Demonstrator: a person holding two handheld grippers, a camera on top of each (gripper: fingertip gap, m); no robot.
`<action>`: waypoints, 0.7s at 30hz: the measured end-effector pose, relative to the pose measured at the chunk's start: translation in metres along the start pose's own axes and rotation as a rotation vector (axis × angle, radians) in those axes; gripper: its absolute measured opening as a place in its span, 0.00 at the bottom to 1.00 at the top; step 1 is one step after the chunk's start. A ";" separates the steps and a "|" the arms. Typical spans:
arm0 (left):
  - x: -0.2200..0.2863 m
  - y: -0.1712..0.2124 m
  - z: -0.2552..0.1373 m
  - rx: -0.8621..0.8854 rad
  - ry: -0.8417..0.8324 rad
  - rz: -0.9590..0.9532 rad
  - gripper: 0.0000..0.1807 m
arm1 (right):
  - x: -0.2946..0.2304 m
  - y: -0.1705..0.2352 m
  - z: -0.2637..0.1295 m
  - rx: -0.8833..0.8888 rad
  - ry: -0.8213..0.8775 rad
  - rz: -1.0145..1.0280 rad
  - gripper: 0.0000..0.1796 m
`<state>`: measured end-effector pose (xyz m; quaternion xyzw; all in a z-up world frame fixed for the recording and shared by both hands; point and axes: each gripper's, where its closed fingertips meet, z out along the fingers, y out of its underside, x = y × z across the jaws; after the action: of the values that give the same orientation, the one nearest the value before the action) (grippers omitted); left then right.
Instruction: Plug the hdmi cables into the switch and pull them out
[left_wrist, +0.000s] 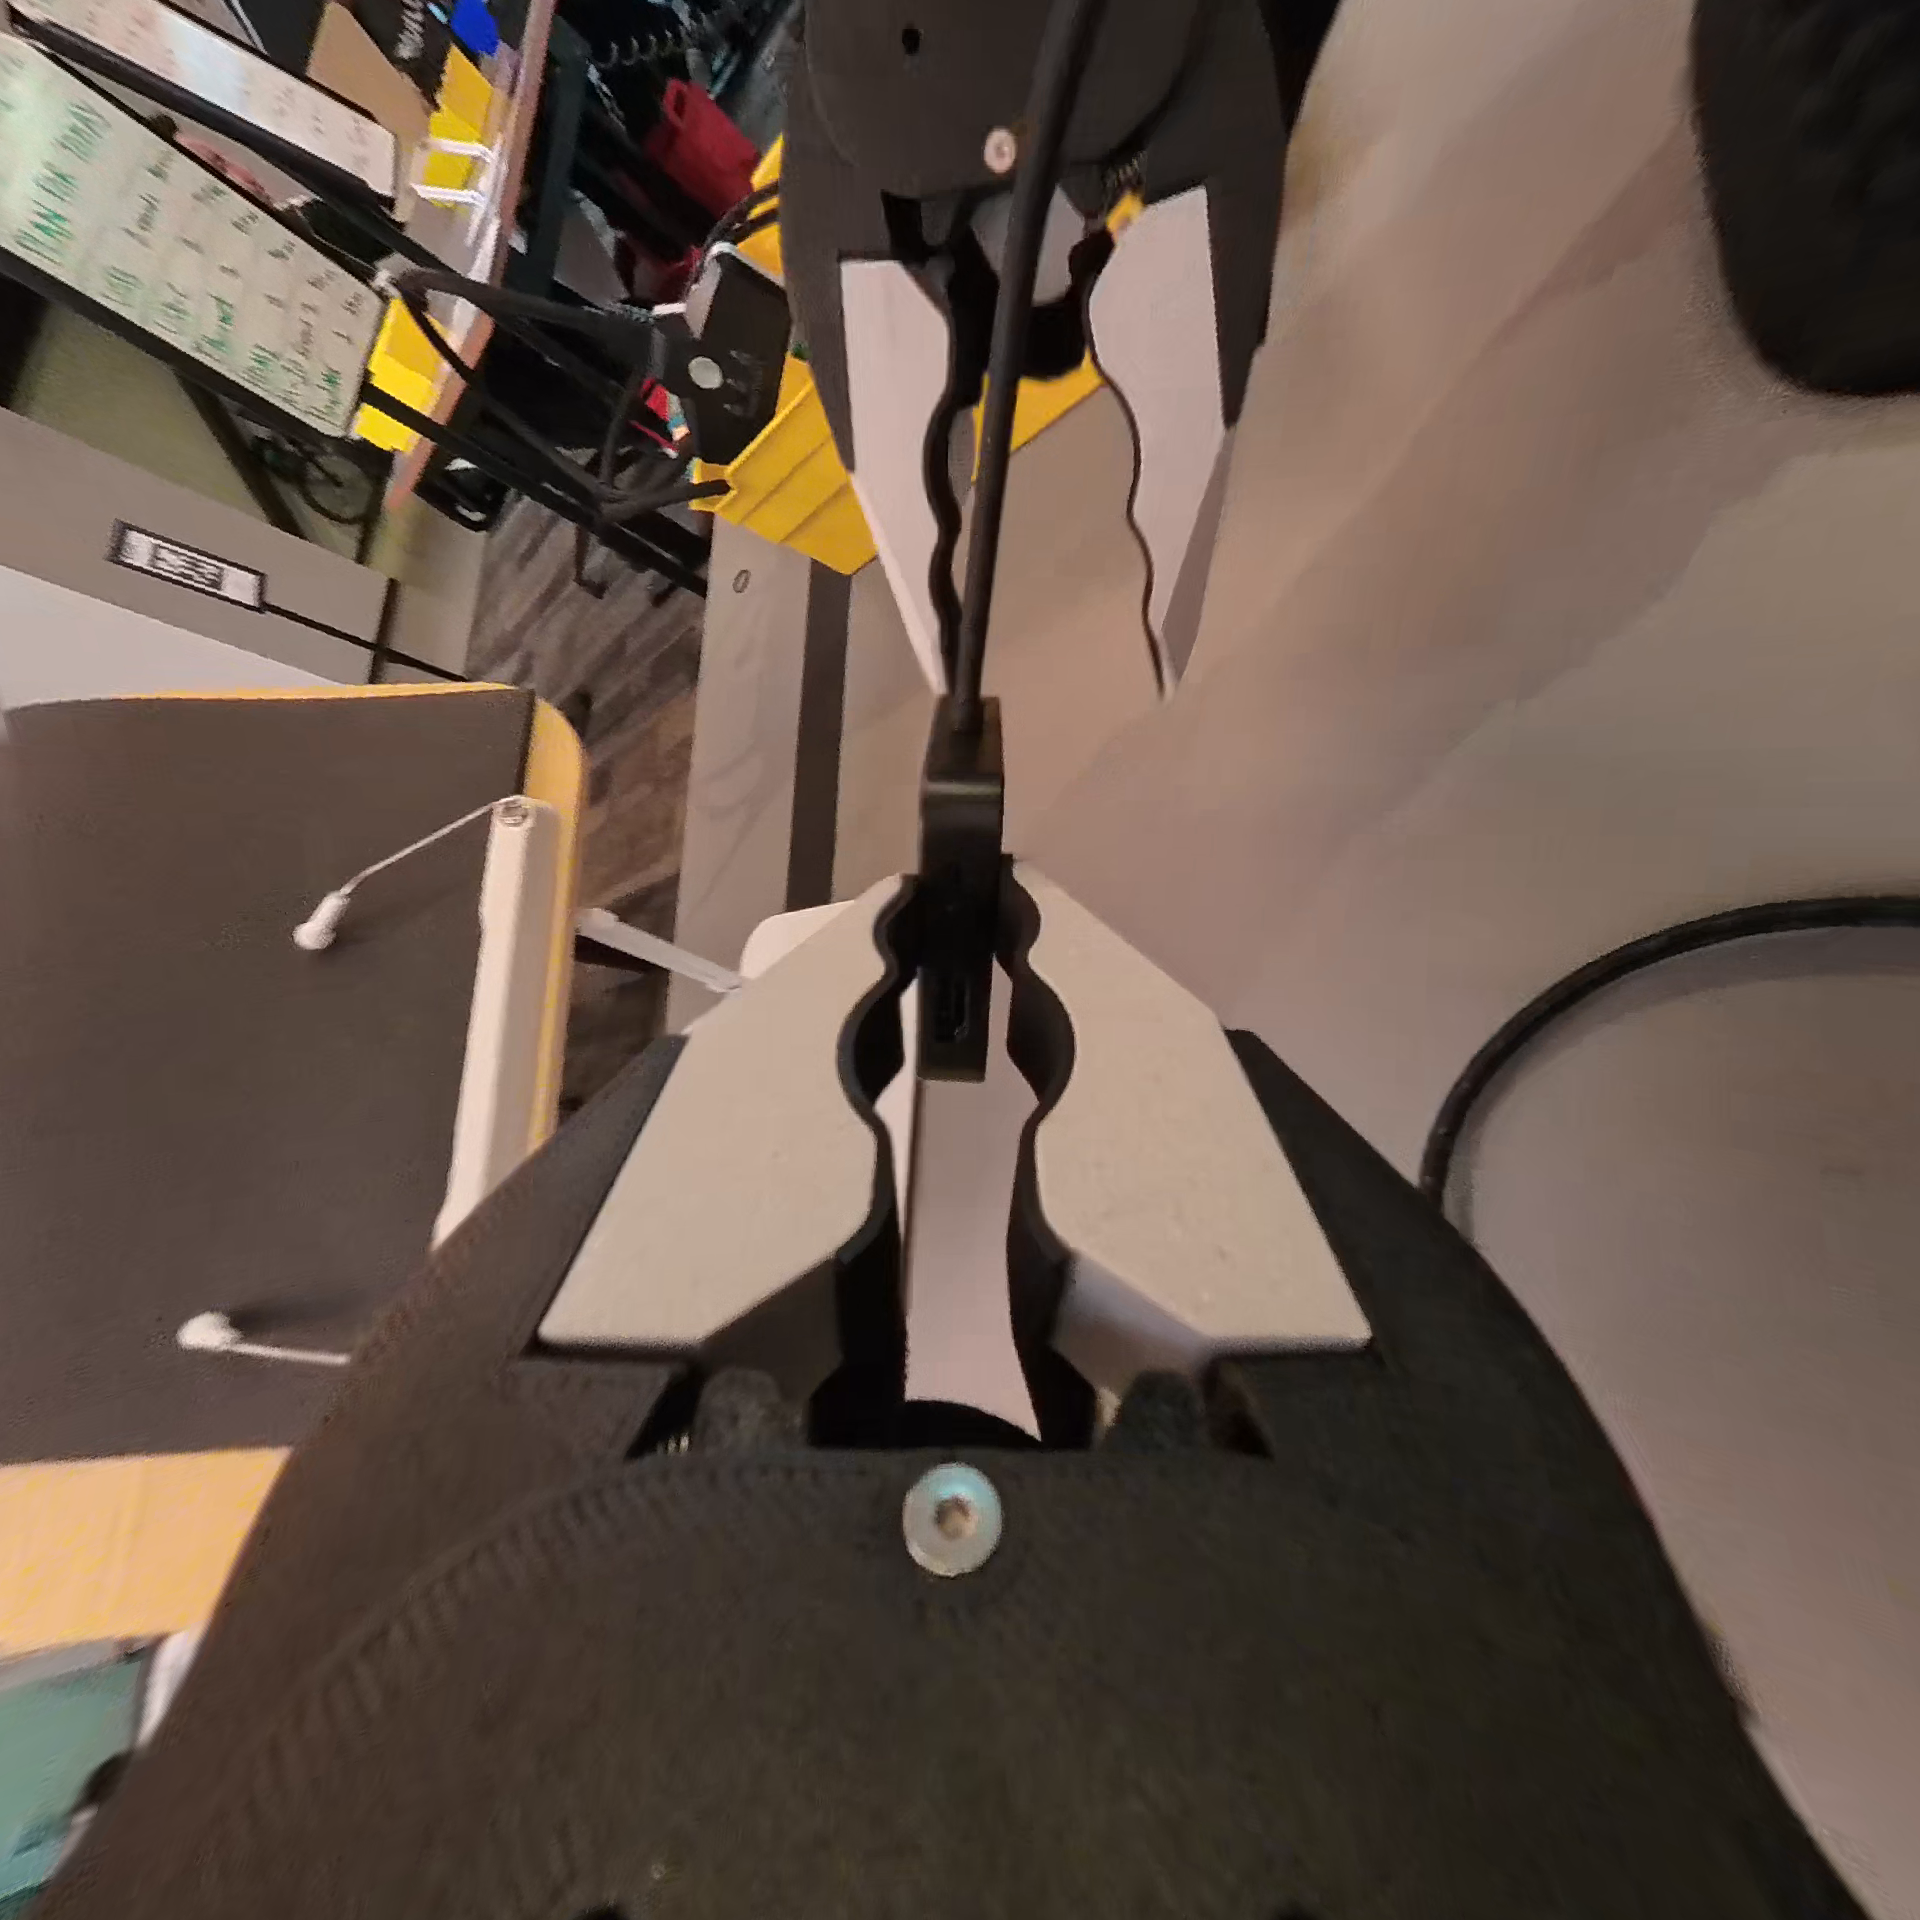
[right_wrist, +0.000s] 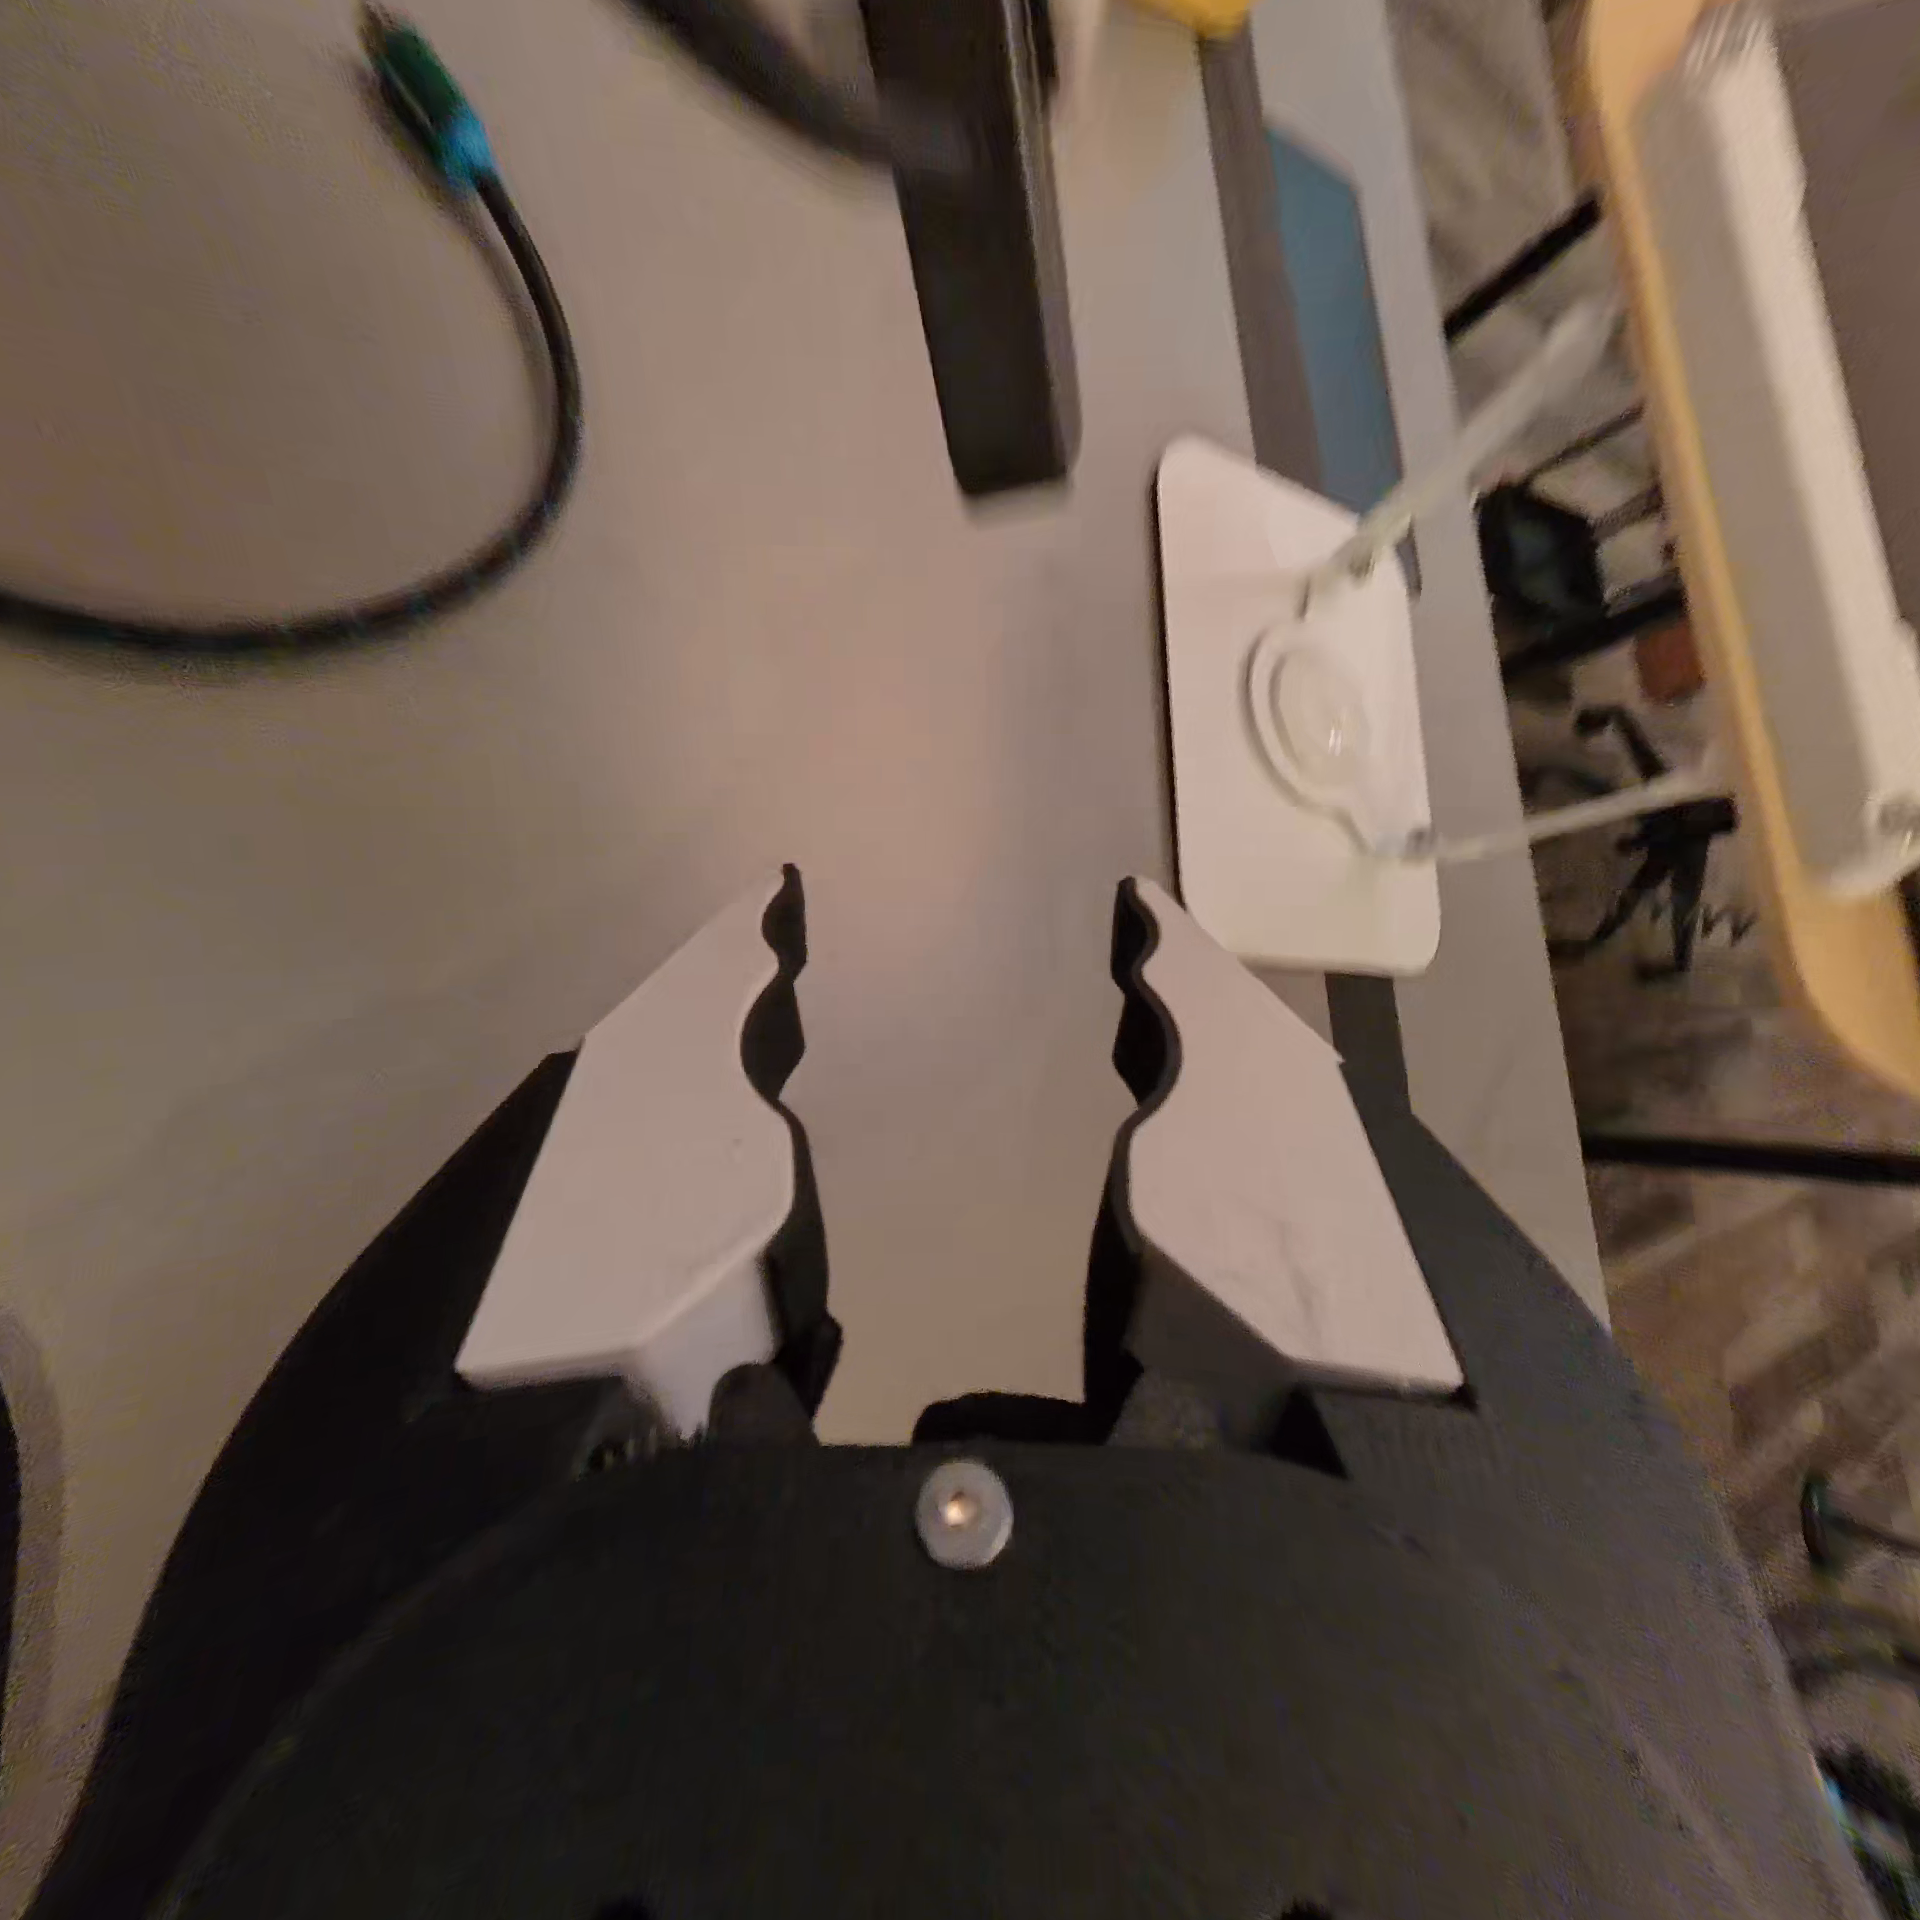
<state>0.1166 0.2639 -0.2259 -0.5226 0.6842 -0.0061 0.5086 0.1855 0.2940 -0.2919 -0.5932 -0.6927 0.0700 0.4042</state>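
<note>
In the left wrist view my left gripper (left_wrist: 961, 878) is shut on a small black hdmi switch (left_wrist: 961, 800), edge on, with an open port (left_wrist: 951, 1013) facing the camera. A black hdmi cable (left_wrist: 992, 468) is plugged into its far end and runs up between the fingers of my right gripper (left_wrist: 1049, 681), which faces it, open and not touching the plug. In the right wrist view my right gripper (right_wrist: 958, 881) is open and empty over the grey table (right_wrist: 727, 675). A blurred black oblong block (right_wrist: 987, 291), apparently the switch, is ahead of it.
A second black cable (right_wrist: 540, 364) with a green-blue plug (right_wrist: 436, 114) curls on the table at the left. A white pad with a clear hook (right_wrist: 1299, 707) sits by the table's right edge. Another cable loop (left_wrist: 1507, 1039) lies on the table. Yellow bins (left_wrist: 790, 488) and shelving stand beyond. The tips of one gripper are about 10 cm away from the tips of the other.
</note>
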 end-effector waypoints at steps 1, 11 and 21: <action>-0.003 0.002 -0.001 -0.012 -0.018 0.027 0.07 | 0.007 0.013 -0.003 -0.049 0.018 0.001 0.33; 0.025 -0.010 0.008 -0.049 0.001 0.386 0.06 | -0.013 -0.061 -0.027 0.213 -0.242 -0.177 0.51; 0.059 -0.029 0.013 0.002 0.101 0.541 0.06 | -0.067 -0.059 -0.001 0.124 -0.564 -0.334 0.39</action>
<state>0.1503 0.2148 -0.2571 -0.3192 0.8235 0.1034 0.4574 0.1386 0.2175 -0.2891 -0.4029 -0.8595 0.2062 0.2376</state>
